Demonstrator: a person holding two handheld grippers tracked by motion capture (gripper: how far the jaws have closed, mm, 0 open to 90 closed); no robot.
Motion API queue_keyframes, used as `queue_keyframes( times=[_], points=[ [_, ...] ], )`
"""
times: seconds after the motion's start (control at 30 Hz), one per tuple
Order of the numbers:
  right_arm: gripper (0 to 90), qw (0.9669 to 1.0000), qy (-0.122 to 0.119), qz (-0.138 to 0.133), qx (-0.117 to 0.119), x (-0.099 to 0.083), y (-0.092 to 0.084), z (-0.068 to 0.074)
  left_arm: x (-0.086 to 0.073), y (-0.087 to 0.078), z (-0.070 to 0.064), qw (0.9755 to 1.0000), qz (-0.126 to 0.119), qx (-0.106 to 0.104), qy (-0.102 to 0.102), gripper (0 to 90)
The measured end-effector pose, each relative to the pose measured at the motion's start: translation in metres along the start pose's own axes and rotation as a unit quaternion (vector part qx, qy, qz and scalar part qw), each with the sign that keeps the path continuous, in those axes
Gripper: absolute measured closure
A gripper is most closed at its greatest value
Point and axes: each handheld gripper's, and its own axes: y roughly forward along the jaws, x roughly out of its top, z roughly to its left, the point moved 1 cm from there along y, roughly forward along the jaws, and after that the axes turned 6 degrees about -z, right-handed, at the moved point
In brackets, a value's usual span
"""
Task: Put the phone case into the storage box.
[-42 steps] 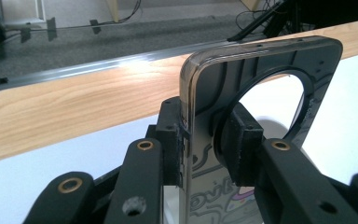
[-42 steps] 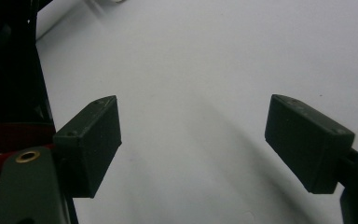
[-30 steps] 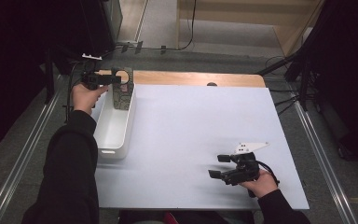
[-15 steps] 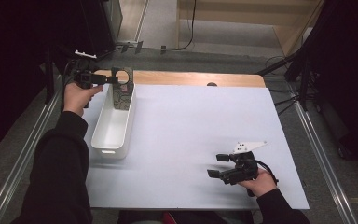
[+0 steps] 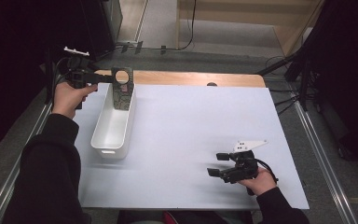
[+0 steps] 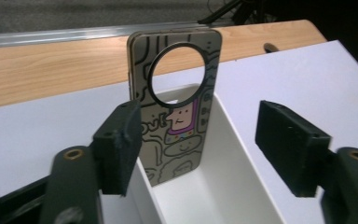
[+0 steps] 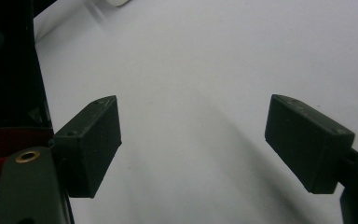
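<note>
A tan card (image 5: 122, 91) with cartoon drawings and a round hole near its top stands upright at the far end of the white bin (image 5: 103, 128). My left gripper (image 5: 105, 78) hovers level just left of the card's top, open. Its jaws have just been opening, and the pads touch nothing. In the left gripper view the card (image 6: 177, 126) rises from the bin (image 6: 233, 158) just beyond the left gripper (image 6: 206, 144). My right gripper (image 5: 216, 164) rests low over the white table near the front right, open. In its own view the right gripper (image 7: 209, 144) has nothing between its jaws.
A white sheet (image 5: 196, 121) covers the table. A bare wooden strip (image 5: 191, 78) runs along the far edge, with a dark hole (image 5: 211, 84) in it. Metal rails (image 5: 324, 158) line both sides, and cables lie on the floor at the right.
The left hand has drawn back to the left and risen a little, its jaws spreading off the card. The card stays standing in the bin. The right hand has kept still.
</note>
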Motion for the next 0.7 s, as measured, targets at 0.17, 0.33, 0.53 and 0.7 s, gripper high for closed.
queue_keyframes(
  times=[0.17,0.33,0.53,0.7],
  points=[
    [17.3,1.0000,0.000,0.001,0.001,0.001,0.001,-0.001,0.002,-0.008,-0.007,0.9999,0.007,-0.011,0.008,30.2],
    [17.3,1.0000,-0.003,0.004,0.001,0.001,0.003,-0.001,0.000,-0.010,-0.017,0.9994,0.015,-0.027,0.013,26.8],
    [17.3,1.0000,-0.005,0.003,0.002,0.001,0.003,0.000,0.001,-0.013,-0.031,0.9988,0.011,-0.043,0.024,26.8],
    [17.3,1.0000,-0.001,0.002,0.003,0.002,0.004,-0.001,0.002,-0.013,-0.044,0.9980,0.010,-0.050,0.036,26.8]
  ],
)
